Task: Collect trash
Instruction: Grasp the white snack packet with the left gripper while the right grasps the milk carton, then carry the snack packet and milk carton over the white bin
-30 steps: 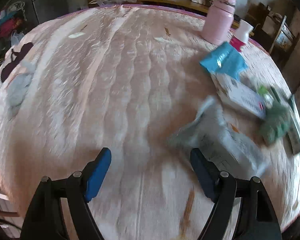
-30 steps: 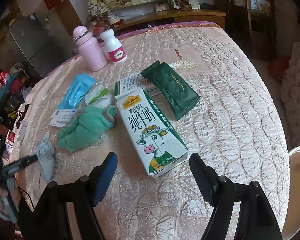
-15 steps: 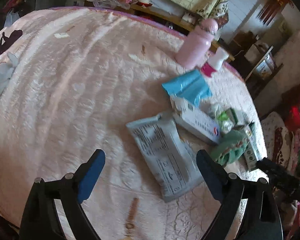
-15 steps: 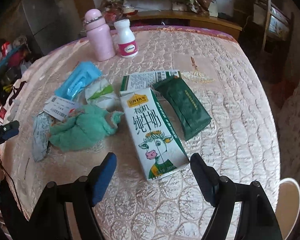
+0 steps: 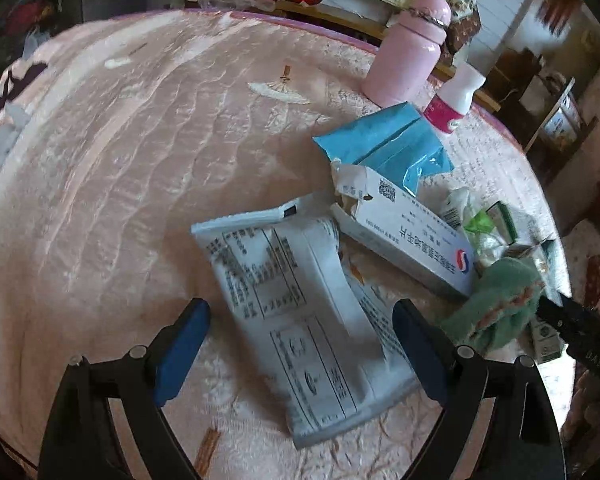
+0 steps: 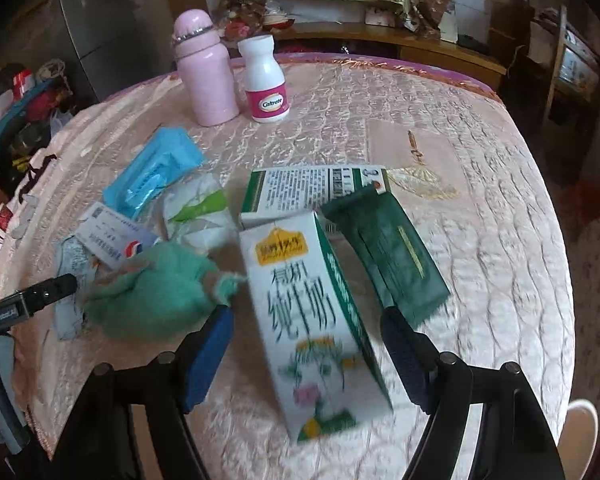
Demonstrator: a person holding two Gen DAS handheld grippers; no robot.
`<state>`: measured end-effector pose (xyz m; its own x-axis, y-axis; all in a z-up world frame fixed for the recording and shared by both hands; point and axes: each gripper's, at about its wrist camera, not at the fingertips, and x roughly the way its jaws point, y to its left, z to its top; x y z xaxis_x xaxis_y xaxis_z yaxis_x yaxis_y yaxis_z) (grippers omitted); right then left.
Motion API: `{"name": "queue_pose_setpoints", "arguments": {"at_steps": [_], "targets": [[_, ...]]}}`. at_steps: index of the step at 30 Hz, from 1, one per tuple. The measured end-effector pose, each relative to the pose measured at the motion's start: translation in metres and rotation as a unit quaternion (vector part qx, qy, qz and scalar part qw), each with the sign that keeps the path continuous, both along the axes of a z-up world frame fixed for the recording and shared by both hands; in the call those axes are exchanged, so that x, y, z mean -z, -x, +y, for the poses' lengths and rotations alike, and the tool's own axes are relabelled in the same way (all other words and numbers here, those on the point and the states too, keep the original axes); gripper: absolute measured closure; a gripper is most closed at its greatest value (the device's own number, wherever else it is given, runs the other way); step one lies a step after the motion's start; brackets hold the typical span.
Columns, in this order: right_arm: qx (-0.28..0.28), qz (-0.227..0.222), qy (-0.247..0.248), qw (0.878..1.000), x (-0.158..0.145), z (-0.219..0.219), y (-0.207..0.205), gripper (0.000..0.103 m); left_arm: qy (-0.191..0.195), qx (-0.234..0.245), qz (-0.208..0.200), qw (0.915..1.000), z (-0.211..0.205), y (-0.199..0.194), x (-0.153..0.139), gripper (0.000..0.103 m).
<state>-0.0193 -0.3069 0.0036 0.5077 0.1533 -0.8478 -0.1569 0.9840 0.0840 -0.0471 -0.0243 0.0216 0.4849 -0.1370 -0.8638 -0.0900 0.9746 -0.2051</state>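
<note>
a round table under a pink quilted cloth (image 5: 148, 152) in a cluttered room; within the last second the left gripper (image 5: 300, 344) swung in, fingers spread, over the flat grey wrapper (image 5: 300, 312), while the right gripper (image 6: 306, 354) closed in, also spread, straddling the upright-printed milk carton (image 6: 312, 320) (both grabs look imminent; nothing collected yet).

blurred: cow print low on the white-and-green milk carton (image 6: 316, 320) between the right tool's fingers | hidden: white-and-green flat box (image 6: 312, 192) beyond it, partly covered | cut off: both tools' bodies at the bottom edge
</note>
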Motion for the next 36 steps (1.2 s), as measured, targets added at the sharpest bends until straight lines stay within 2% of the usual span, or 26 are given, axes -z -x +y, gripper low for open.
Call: {"name": "queue_pose_setpoints", "arguments": {"at_steps": [2, 3, 4, 5, 6, 8, 9, 17, 23, 36], "targets": [[-0.003, 0.0, 0.009, 1.0, 0.004, 0.003, -0.003, 0.025, -0.005, 0.01, -0.004, 0.9999, 0.0, -0.001, 0.001, 0.012], [-0.005, -0.001, 0.014, 1.0, 0.006, 0.005, -0.003, 0.037, -0.006, 0.013, -0.008, 0.9999, 0.0, -0.001, 0.001, 0.025], [-0.007, 0.0, 0.018, 1.0, 0.008, 0.006, -0.001, 0.04, -0.015, 0.019, -0.015, 0.9996, 0.001, 0.002, -0.001, 0.038], [-0.008, -0.005, 0.02, 1.0, 0.008, 0.007, 0.001, 0.04, -0.014, 0.026, -0.012, 0.9995, 0.002, 0.004, -0.001, 0.038], [-0.008, -0.01, 0.023, 1.0, 0.008, 0.008, 0.007, 0.04, -0.002, 0.032, -0.011, 0.9994, 0.005, 0.008, -0.002, 0.044], [-0.002, -0.018, 0.024, 1.0, 0.005, 0.008, 0.018, 0.041, 0.016, 0.037, -0.007, 0.9992, 0.012, 0.018, -0.005, 0.048], [0.001, -0.029, 0.022, 0.999, 0.002, 0.007, 0.029, 0.041, 0.015, 0.039, -0.013, 0.9991, 0.014, 0.025, -0.009, 0.057], [0.038, -0.055, -0.021, 0.998, -0.017, -0.018, 0.098, 0.041, 0.039, 0.088, -0.039, 0.9946, -0.01, 0.068, -0.041, 0.057], [0.066, -0.072, -0.032, 0.995, -0.03, -0.036, 0.13, 0.041, 0.036, 0.149, -0.064, 0.9862, -0.065, 0.084, -0.063, 0.057], [0.143, -0.086, -0.03, 0.986, -0.044, -0.103, 0.181, 0.041, 0.023, 0.238, -0.081, 0.9676, -0.181, 0.092, -0.073, 0.057]]}}
